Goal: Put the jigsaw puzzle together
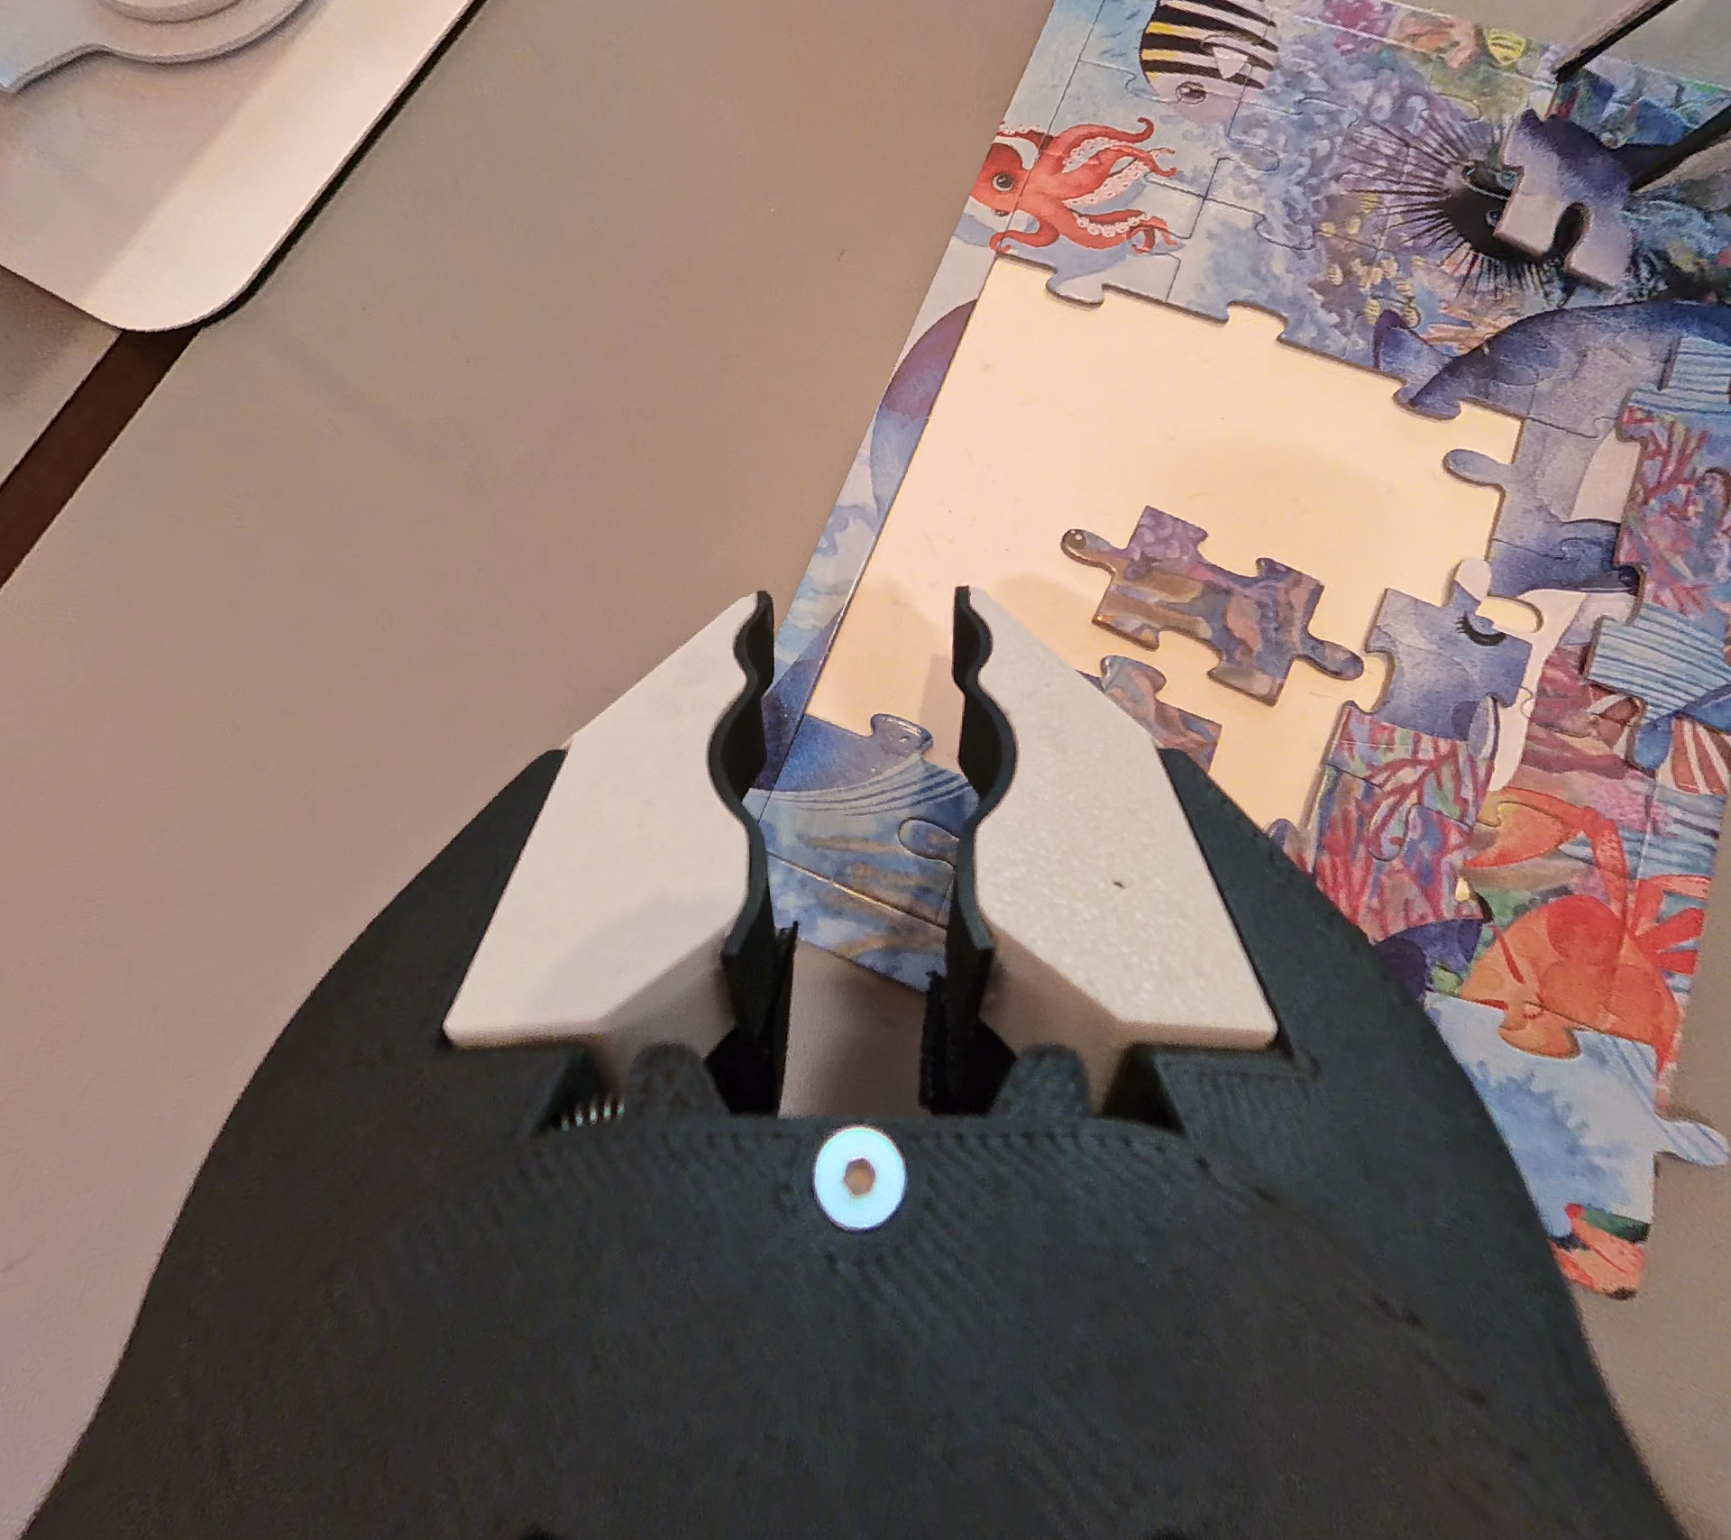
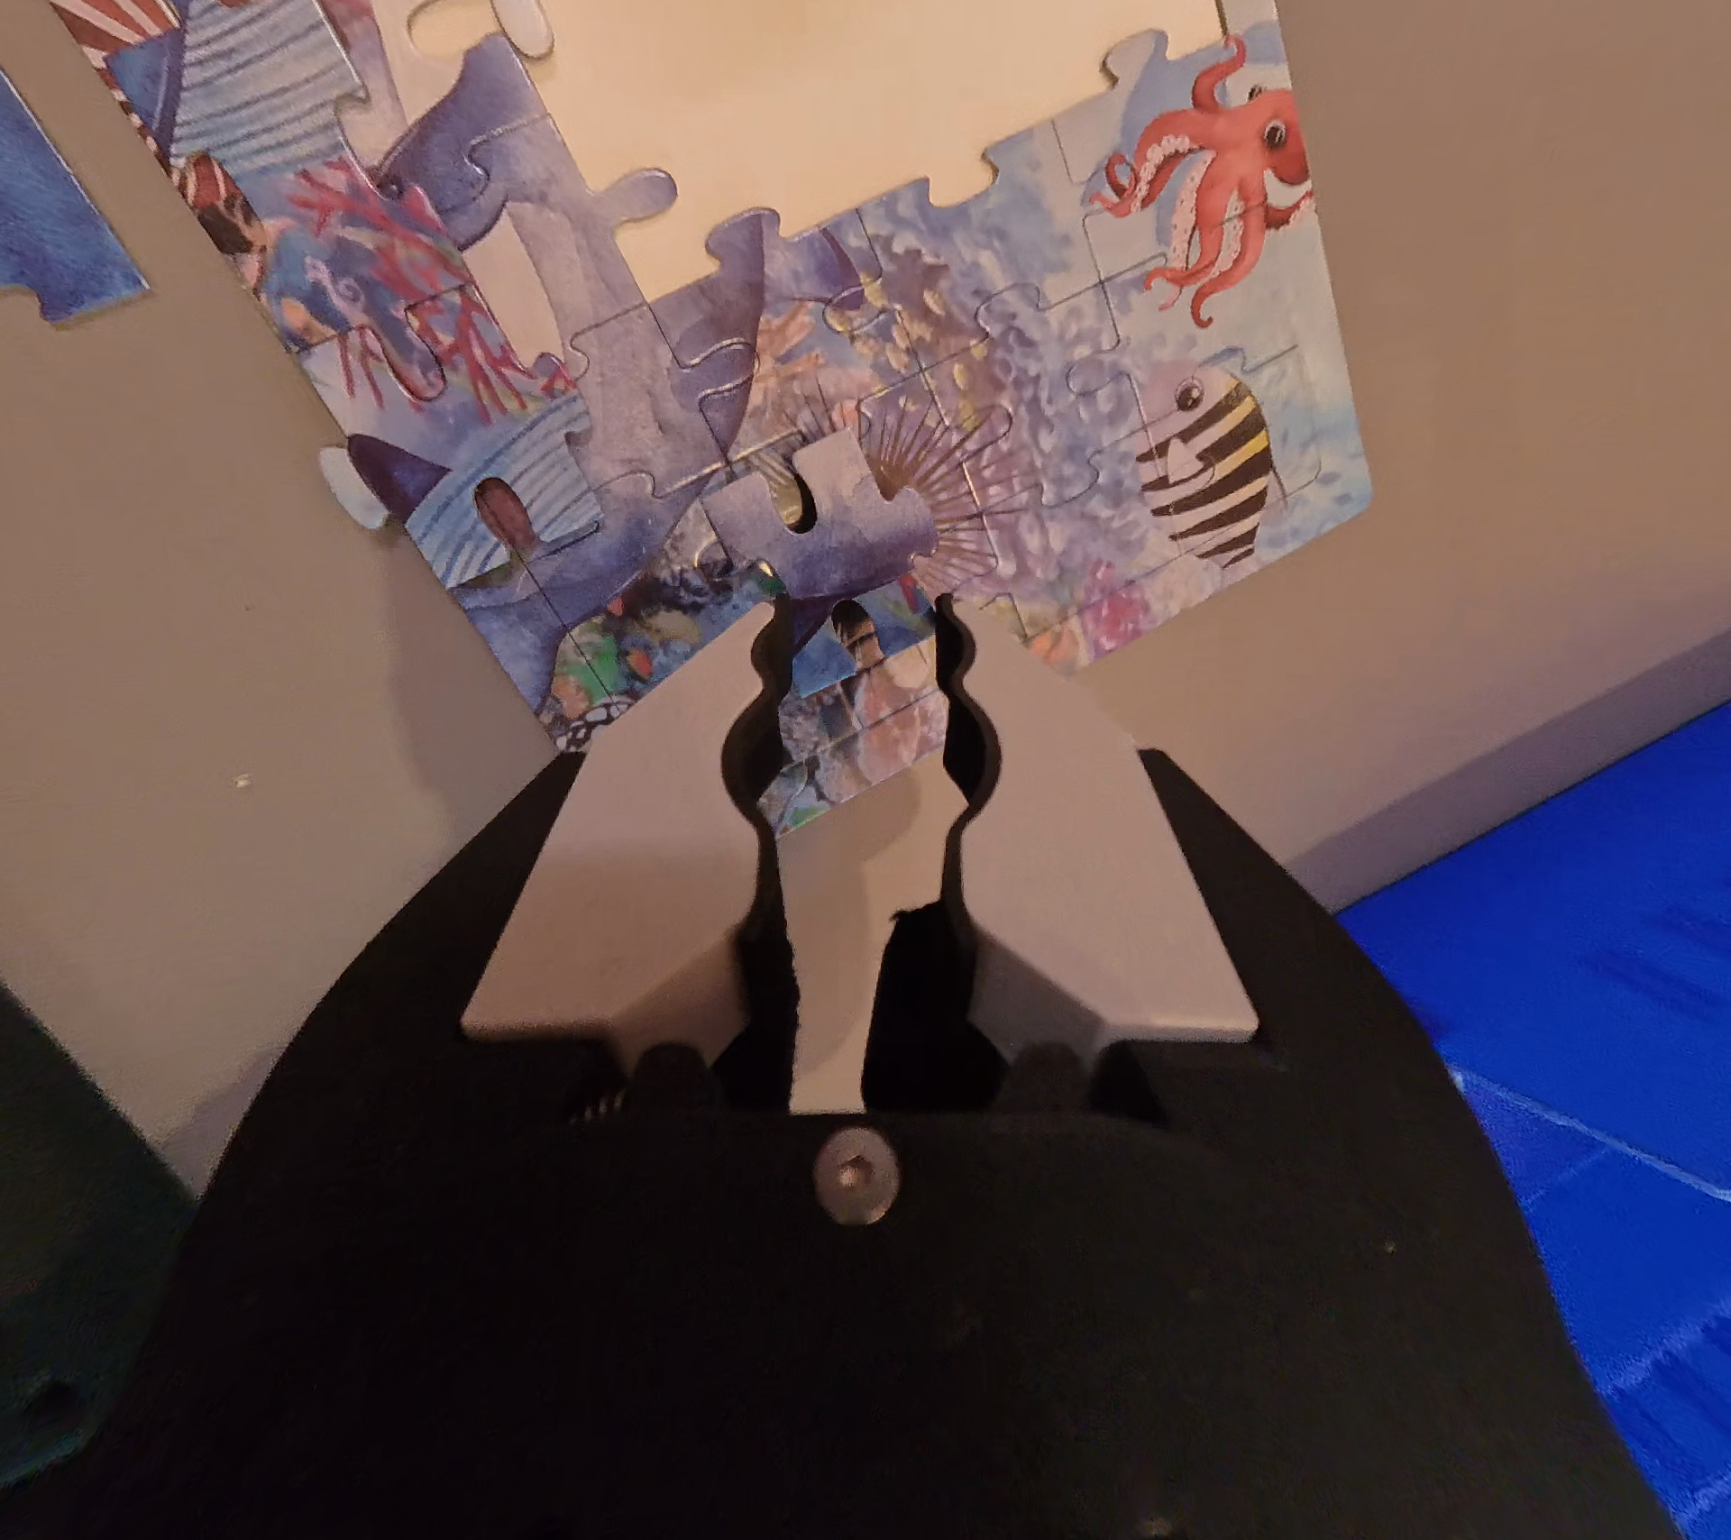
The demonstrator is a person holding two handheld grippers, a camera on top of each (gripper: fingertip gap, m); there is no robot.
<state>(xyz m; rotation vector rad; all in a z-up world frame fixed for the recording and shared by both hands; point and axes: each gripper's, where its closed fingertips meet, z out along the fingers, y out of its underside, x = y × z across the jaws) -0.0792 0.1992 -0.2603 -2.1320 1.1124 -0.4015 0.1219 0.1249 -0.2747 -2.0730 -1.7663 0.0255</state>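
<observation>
Right gripper (image 2: 857, 605) pinching a blue-violet puzzle piece (image 2: 824, 525), held above the assembled far band of the jigsaw puzzle (image 1: 1311, 202). Left gripper (image 1: 864, 614) spread, holding nothing, over the near left edge of the bare cream tray floor (image 1: 1171, 446). Judged next: carry piece to the gap, match tab to socket, lower flat, press lightly. Loose piece (image 1: 1218, 614) lying in the gap. Beige tabletop (image 1: 468, 558) beneath; white tray (image 1: 309, 118) far left; blue mat (image 2: 1546, 1027) beyond the table edge.

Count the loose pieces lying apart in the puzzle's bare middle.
2. One piece lies mid-gap; a second piece sits just nearer the camera, partly behind the left gripper, which may hide more.
</observation>
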